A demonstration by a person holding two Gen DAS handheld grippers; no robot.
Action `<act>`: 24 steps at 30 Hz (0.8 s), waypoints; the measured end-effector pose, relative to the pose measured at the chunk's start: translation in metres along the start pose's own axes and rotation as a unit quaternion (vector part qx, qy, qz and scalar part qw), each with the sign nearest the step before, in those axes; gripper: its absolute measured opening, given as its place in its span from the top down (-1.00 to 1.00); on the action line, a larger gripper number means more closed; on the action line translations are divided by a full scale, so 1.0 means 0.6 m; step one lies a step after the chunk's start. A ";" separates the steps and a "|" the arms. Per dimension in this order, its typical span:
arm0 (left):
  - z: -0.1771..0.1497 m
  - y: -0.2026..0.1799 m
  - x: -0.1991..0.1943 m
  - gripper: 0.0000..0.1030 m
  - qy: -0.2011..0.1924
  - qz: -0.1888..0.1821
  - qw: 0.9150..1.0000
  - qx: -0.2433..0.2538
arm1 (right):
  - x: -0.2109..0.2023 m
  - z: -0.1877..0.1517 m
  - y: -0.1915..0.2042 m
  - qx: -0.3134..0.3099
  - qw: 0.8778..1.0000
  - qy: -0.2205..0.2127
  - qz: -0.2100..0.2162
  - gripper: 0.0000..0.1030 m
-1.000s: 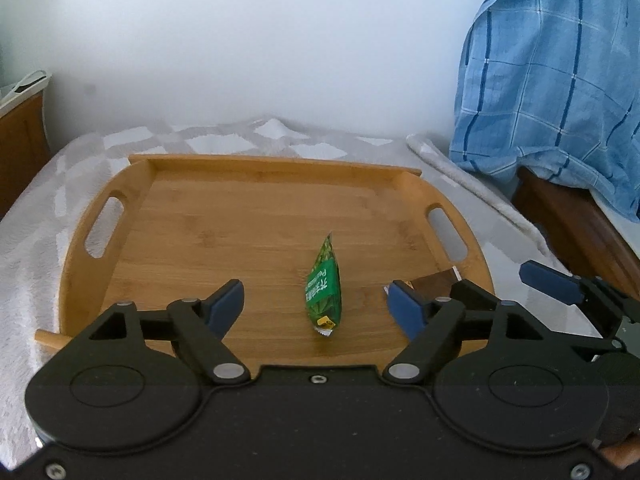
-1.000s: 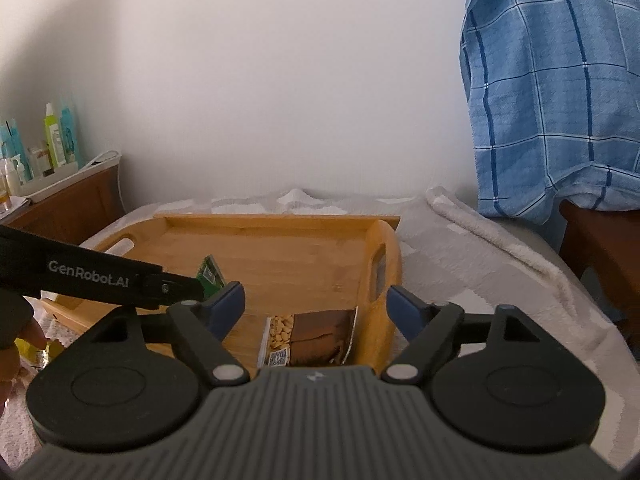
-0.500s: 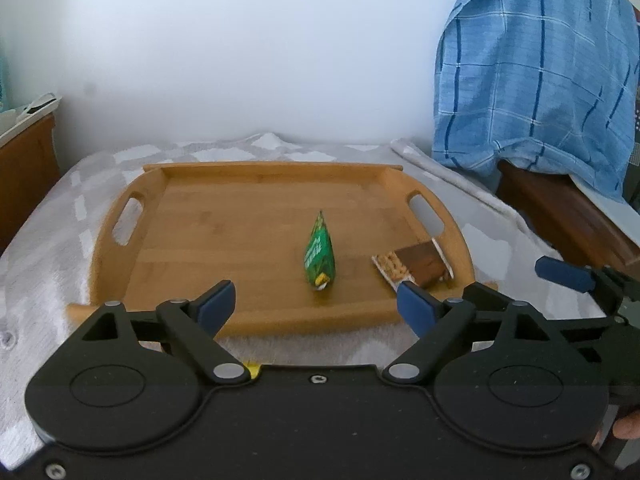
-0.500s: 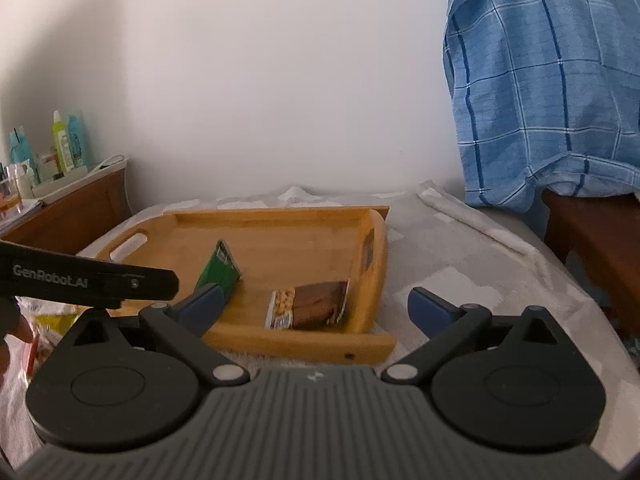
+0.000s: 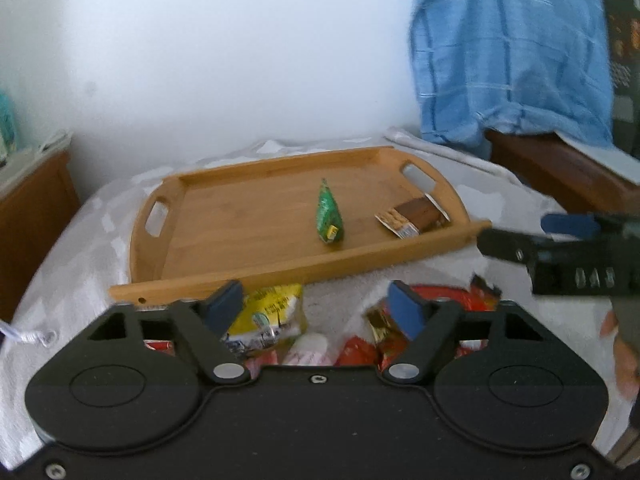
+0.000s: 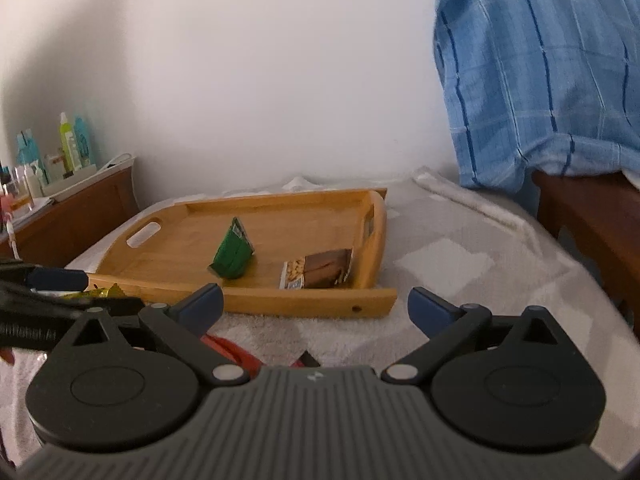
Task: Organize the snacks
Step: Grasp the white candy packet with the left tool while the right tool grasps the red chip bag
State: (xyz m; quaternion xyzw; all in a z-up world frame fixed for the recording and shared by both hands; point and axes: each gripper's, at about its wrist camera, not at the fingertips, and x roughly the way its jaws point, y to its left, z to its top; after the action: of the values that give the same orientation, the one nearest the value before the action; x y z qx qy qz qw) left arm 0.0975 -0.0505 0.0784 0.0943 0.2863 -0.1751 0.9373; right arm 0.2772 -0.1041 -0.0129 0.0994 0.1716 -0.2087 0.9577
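Note:
A wooden tray lies on the grey-white blanket. In it lie a green snack packet and a brown bar packet near its right end. My left gripper is open and empty, in front of the tray, above a pile of loose snacks: a yellow packet, a pink-white one, red ones. My right gripper is open and empty, also in front of the tray, above a red packet.
A blue checked shirt hangs over a brown wooden piece at the right. A wooden cabinet with several bottles stands at the left. A white wall is behind the tray.
Both grippers have pulled back from the tray toward me, staying open. The pile of loose snacks in front of the tray has come into view under the left gripper.

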 end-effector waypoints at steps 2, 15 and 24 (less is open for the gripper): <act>-0.011 -0.009 -0.010 -0.15 -0.001 -0.005 1.000 0.017 | -0.003 -0.004 -0.008 0.012 1.000 0.003 -0.004 -1.00; -0.044 0.005 0.015 0.35 0.047 -0.005 0.999 -0.022 | 0.012 -0.018 -0.011 0.049 0.998 0.030 0.017 -1.00; -0.048 0.035 0.058 0.25 0.068 -0.025 0.995 -0.068 | 0.038 -0.033 0.038 -0.008 0.997 0.046 0.063 -1.00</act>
State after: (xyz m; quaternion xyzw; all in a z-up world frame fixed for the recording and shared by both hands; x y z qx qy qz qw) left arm 0.1183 -0.0329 0.0367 0.0344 0.3632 -0.1718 0.9151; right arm 0.3008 -0.0872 -0.0372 0.1118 0.2102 -0.1417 0.9609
